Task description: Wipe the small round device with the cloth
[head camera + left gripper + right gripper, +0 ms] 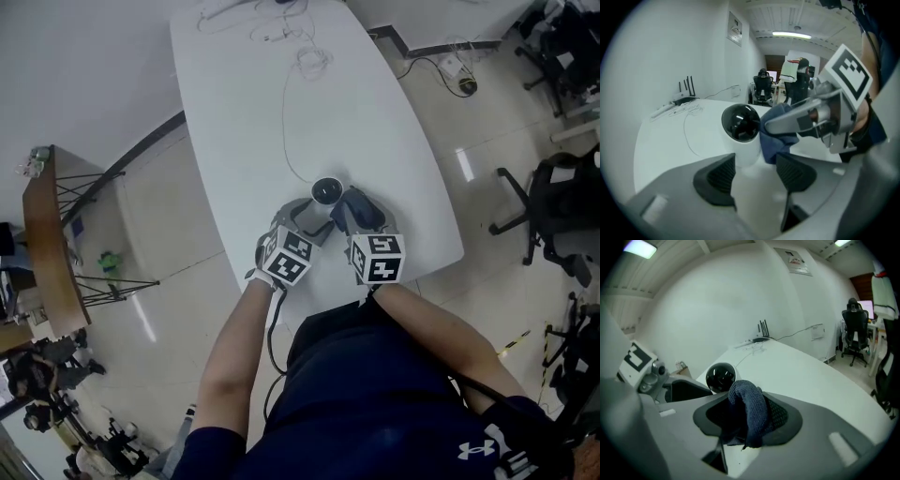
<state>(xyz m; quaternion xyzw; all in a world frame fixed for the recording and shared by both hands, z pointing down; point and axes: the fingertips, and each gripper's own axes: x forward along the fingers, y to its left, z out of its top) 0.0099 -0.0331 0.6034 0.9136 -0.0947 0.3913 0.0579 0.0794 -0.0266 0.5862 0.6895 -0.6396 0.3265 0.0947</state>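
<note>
Closest: right gripper (747, 420), my jaws partly closed, pinching bunched dark blue woven cloth (749, 411), fold standing up past tips. Small round device (720, 377), white body with glossy black dome, just beyond cloth, up-left. In left gripper view, cloth meets dome's right side. Left gripper (754, 173): my jaws wide apart, gripping nothing; device's white base between tips, close by left pad, clear gap to right pad. Device stands near white table (272, 84) near edge; long tabletop beyond, thin white cable (284, 122) trailing to far end.

Bright, even ceiling strip light (791, 34); glints on small round device (740, 123); fisheye-bent, dark-cornered edges.
</note>
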